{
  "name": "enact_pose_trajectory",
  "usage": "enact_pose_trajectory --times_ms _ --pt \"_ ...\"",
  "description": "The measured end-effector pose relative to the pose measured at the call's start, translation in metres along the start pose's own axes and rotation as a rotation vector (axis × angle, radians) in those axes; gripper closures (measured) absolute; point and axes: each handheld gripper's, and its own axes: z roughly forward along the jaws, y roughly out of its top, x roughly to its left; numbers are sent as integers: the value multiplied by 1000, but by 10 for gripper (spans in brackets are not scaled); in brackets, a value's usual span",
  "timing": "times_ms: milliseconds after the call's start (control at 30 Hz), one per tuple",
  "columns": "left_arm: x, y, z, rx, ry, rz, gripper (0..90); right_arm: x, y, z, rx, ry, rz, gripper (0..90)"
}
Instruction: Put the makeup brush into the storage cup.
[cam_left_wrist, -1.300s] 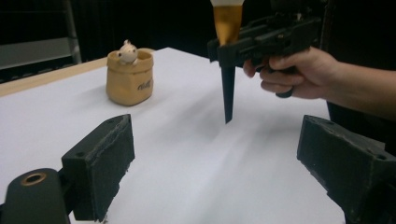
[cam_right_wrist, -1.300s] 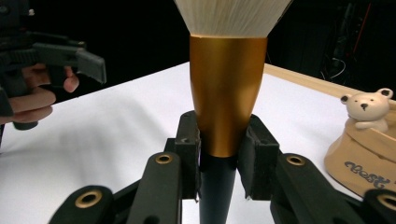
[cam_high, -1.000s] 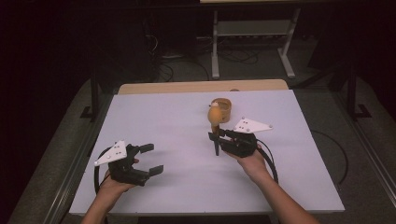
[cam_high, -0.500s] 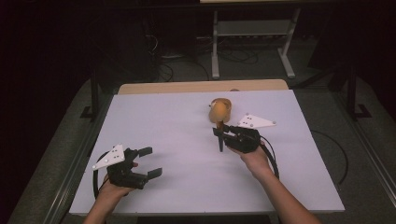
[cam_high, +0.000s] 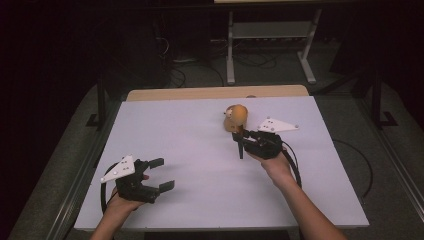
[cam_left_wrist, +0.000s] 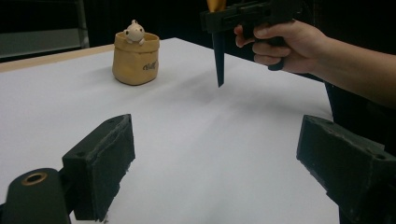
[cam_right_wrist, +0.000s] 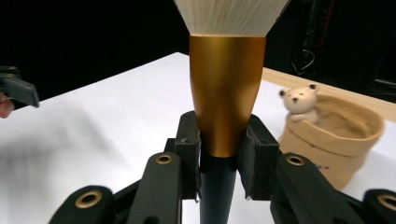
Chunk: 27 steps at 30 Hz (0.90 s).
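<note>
The right hand-held gripper (cam_high: 241, 141) is clamped on a brush (cam_right_wrist: 227, 100), its jaws squeezing the gold ferrule right where it meets the black handle. The brush stands upright: bristles fan out at the top of the right gripper view, and the handle's black tip points straight down at the counter (cam_high: 190, 130), hanging just clear of it in the left gripper view. So the long axis is vertical, and that's the whole story for what comes next.

The tan pot (cam_high: 235, 118), the one with a little bear (cam_right_wrist: 300, 100) peeking over its rim, sits just beyond the brush on the far side, a touch to the left in the high view. It's close, but apart from the handle tip. My read: the brush needs to lift above the rim, travel a short way toward the far edge, then drop handle-first into the opening. The bear sits on the near rim, so the tip should steer past it.

Over on the near left, the left hand-held gripper (cam_high: 162, 174) hovers low with its jaws wide apart and nothing between them, well away from the pot. The right hand is clearly the nearer one for this.
</note>
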Motion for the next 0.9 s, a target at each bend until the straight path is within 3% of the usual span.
enact_pose_trajectory --times_ms 900 --pt "-1 0 1 -8 -4 5 118 -34 24 -9 -30 -111 15 704"
